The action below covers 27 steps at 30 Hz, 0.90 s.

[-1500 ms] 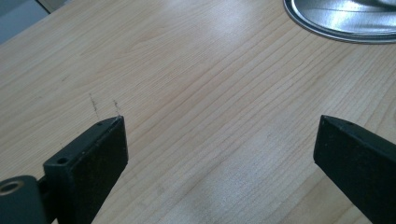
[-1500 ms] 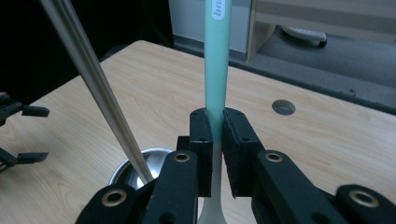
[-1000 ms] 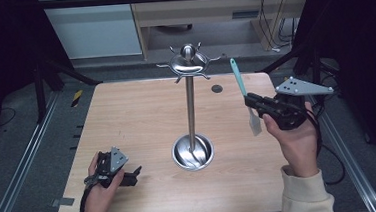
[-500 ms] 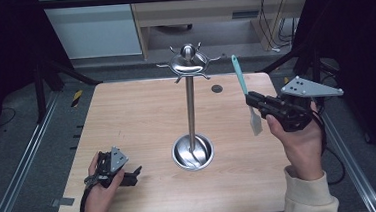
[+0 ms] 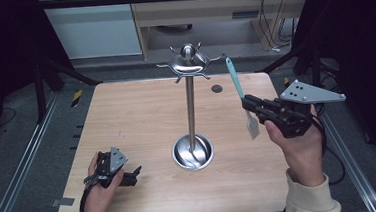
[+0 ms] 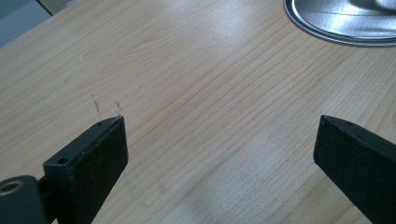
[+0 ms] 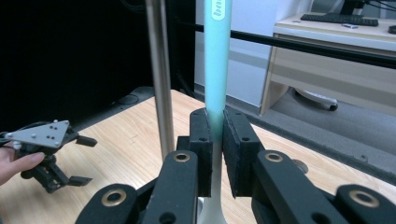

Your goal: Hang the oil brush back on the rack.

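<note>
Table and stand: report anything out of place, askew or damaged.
Nothing stands out. The metal stand is upright on the table, its hooks bare. The right gripper clamps a teal-handled spatula upright, handle end up, beside the stand. The left gripper rests open on the wood.

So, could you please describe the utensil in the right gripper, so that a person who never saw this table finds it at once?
Start at the tall metal stand in the middle of the wooden table. To its right, the right gripper clamps a spatula above the table. Its turquoise handle points up and its pale blade hangs down; nothing else here has that colour.
</note>
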Motion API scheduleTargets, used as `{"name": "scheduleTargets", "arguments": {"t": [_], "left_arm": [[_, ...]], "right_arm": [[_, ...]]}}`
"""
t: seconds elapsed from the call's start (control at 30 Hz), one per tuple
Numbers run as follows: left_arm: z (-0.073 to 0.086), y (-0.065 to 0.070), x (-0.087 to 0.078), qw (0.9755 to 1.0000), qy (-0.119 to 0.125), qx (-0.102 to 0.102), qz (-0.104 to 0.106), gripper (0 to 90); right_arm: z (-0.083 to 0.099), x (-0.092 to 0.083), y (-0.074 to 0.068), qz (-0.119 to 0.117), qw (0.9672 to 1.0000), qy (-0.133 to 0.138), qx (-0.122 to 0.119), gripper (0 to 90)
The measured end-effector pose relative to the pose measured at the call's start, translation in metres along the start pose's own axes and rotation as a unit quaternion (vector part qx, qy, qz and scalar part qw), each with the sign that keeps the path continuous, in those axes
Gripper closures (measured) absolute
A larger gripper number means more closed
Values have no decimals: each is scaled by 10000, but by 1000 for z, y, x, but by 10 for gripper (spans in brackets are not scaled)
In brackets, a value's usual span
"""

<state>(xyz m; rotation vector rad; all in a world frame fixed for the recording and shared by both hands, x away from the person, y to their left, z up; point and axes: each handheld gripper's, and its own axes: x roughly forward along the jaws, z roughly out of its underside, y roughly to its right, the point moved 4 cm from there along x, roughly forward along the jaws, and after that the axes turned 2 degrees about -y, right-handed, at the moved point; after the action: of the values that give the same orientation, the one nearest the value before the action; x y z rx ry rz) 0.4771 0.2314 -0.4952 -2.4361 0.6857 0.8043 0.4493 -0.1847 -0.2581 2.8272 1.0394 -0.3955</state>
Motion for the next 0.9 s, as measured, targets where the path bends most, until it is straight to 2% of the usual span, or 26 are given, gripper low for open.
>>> {"name": "scheduleTargets", "arguments": {"t": [0.2, 0.3, 0.53, 0.9], "left_arm": [[0, 0, -1, 10000, 4, -6, 1, 26], [1, -1, -1, 10000, -1, -23, -9, 26], [1, 0, -1, 10000, 4, -15, -8, 26], [1, 0, -1, 10000, 9, -18, -7, 26]], "right_arm": [[0, -2, -6, -44, 10000, 34, -60, 828], [2, -9, -15, -52, 9999, 103, -97, 828], [3, -9, -30, -77, 9996, 160, -231, 827], [4, -9, -40, -140, 9991, 128, -376, 827]]}}
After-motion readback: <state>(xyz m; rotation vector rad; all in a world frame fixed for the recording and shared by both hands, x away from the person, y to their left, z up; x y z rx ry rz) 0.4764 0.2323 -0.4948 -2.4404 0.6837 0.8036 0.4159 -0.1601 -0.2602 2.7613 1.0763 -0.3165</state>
